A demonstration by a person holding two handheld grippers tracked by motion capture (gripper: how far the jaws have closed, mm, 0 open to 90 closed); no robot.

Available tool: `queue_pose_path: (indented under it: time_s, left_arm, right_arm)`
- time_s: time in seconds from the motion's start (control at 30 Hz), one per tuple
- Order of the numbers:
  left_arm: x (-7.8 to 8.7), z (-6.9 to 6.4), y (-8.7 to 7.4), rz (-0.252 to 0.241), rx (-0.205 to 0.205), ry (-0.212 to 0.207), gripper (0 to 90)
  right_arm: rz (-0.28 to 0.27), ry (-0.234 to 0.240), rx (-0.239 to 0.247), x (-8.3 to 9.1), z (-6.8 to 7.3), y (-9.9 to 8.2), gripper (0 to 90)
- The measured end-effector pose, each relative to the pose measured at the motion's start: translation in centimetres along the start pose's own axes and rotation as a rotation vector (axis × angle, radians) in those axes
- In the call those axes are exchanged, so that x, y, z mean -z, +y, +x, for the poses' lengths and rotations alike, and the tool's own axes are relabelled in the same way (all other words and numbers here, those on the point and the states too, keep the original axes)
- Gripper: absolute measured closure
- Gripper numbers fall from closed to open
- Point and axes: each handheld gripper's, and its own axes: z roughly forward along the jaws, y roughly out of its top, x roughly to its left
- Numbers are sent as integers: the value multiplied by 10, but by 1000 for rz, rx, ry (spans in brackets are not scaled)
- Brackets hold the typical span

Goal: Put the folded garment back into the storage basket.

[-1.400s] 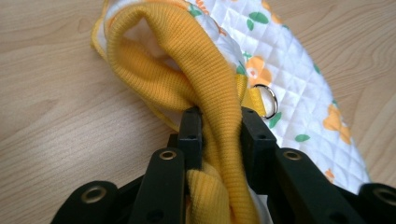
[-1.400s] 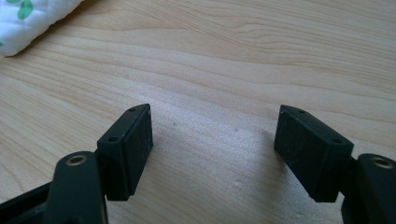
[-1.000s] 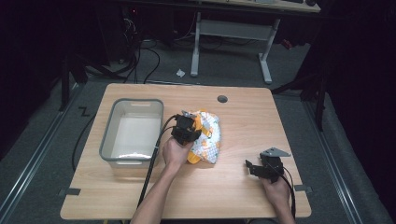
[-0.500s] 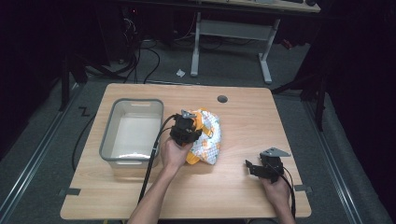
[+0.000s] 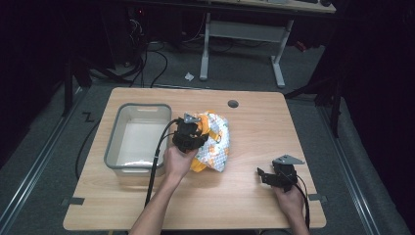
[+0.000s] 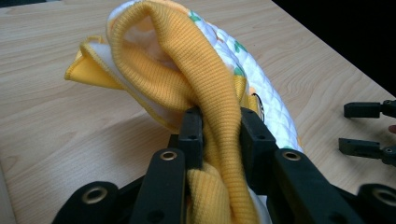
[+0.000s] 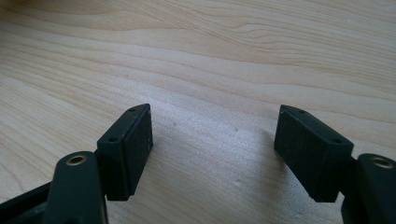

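Observation:
A yellow and white quilted garment (image 5: 215, 142) with a small print lies bunched near the middle of the wooden table (image 5: 254, 117). My left gripper (image 5: 192, 131) is shut on its yellow ribbed edge (image 6: 219, 116), which runs up between the two black jaws. The cloth's upper part is lifted off the table in the left gripper view. My right gripper (image 5: 263, 175) rests low over the table at the front right, apart from the garment. Its jaws (image 7: 215, 149) stand wide open over bare wood with nothing between them. The right gripper's jaws also appear at the far right of the left gripper view (image 6: 369, 128).
A clear plastic bin (image 5: 139, 139) stands at the left of the table, just beside my left hand. A round cable hole (image 5: 233, 104) sits near the far edge. A black cable (image 5: 155, 161) trails from the left gripper towards the front edge. Another desk's legs (image 5: 240, 44) stand beyond.
My left gripper has risen slightly with the garment's ribbed edge still held, pulling the cloth up a little. The right gripper has not moved.

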Motion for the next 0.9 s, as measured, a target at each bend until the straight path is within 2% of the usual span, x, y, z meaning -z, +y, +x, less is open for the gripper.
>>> queue_pose_path:
  time_s: [0.13,0.33,0.6,0.9]
  left_arm:
    - [5,5,1,-4,16,-4,737]
    - [13,7,1,-13,14,-7,737]
    - [22,10,2,-36,32,-14,737]
    - [33,12,7,-51,24,-13,737]
  right_arm:
    - [0,0,0,0,0,0,284]
    - [0,0,1,0,0,0,283]
    - [0,0,1,0,0,0,284]
    - [0,1,1,0,0,0,283]
